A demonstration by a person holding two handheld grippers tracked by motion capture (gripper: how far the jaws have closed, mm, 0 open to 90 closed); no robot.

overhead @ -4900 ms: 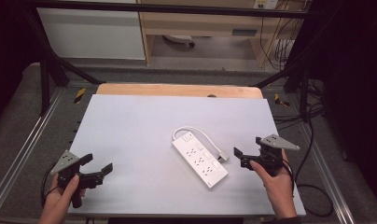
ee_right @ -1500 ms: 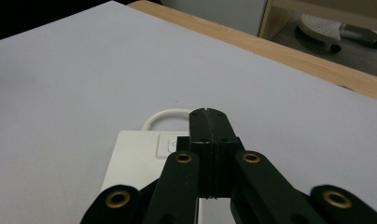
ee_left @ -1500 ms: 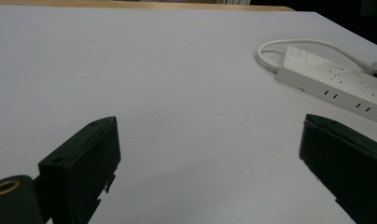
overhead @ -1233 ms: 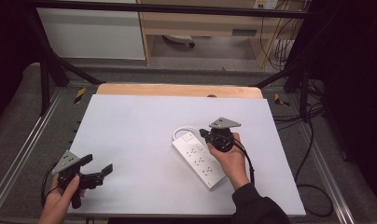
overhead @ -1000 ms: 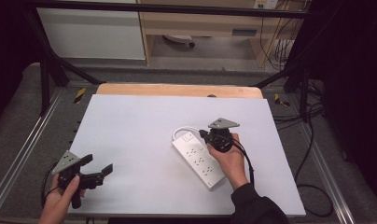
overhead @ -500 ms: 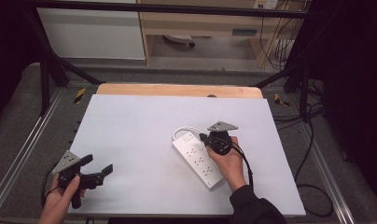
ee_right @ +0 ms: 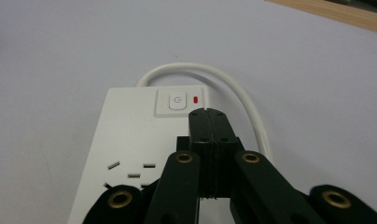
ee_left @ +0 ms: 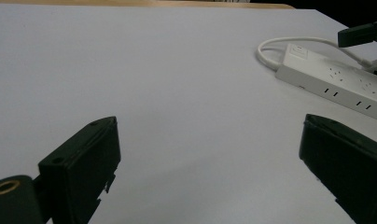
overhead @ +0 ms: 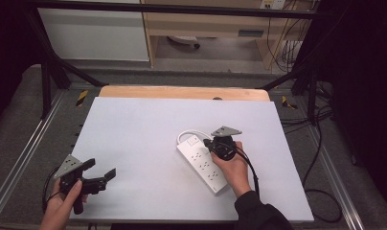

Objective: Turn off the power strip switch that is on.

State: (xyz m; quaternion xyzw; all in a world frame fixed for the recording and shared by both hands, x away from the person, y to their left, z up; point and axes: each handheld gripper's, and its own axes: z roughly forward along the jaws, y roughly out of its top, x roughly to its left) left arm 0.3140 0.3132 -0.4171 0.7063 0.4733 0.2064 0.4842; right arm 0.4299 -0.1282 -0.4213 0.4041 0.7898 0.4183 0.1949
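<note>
A white power strip (overhead: pixel 202 166) lies slantwise on the white table (overhead: pixel 139 127), its cord looping round the far end. In the right gripper view its power button (ee_right: pixel 177 100) sits beside a lit red lamp (ee_right: pixel 196 99). My right gripper (ee_right: pixel 208 113) is shut with nothing between its jaws, its tips over the strip just short of the button and lamp. In the high view that gripper (overhead: pixel 210 143) hovers at the strip's far end. My left gripper (overhead: pixel 101 168) stands open near the front left, well apart from the strip (ee_left: pixel 333 80).
A wooden strip (overhead: pixel 182 92) edges the table's far side. Metal frame rails (overhead: pixel 19 163) run along both sides. Black cables (overhead: pixel 321 191) lie on the floor to the right. White cord (ee_right: pixel 245 102) curves close by my right jaws.
My right gripper has come in from the table's right side to the power strip's far end and has barely shifted over the last second. The left gripper stays put.
</note>
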